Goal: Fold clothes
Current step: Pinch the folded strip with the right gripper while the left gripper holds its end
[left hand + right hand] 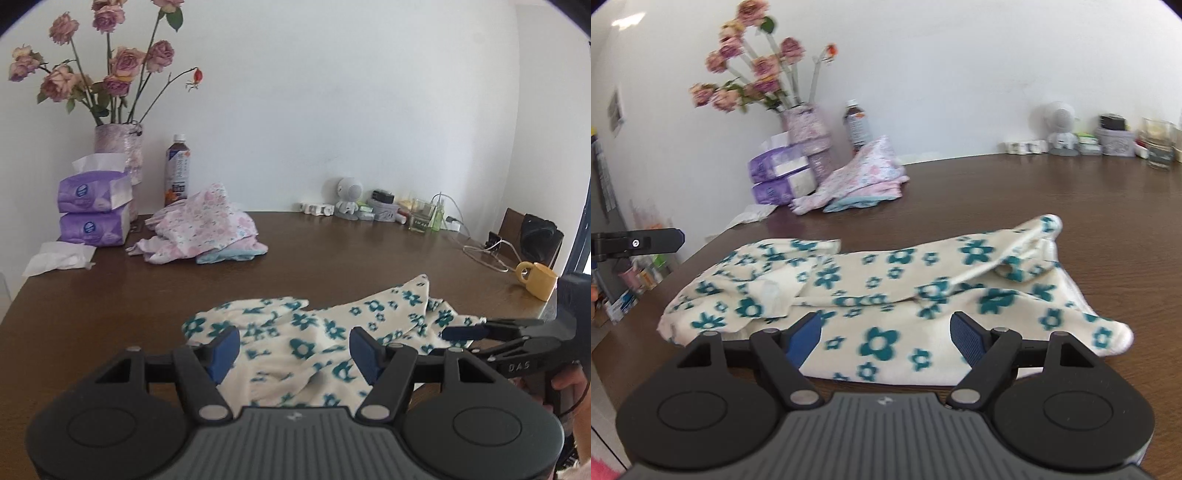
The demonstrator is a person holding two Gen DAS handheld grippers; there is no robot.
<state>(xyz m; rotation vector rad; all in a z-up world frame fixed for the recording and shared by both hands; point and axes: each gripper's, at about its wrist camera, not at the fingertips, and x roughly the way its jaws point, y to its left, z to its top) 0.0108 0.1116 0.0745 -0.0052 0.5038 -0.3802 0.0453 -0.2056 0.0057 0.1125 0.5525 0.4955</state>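
On the table (110, 295), floral garment (886, 295) lies between both grippers' wide, empty jaws.

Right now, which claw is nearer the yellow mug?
The right claw. It reaches in at the floral garment's right end, on the yellow mug's side of the table; the left claw hangs open farther left.
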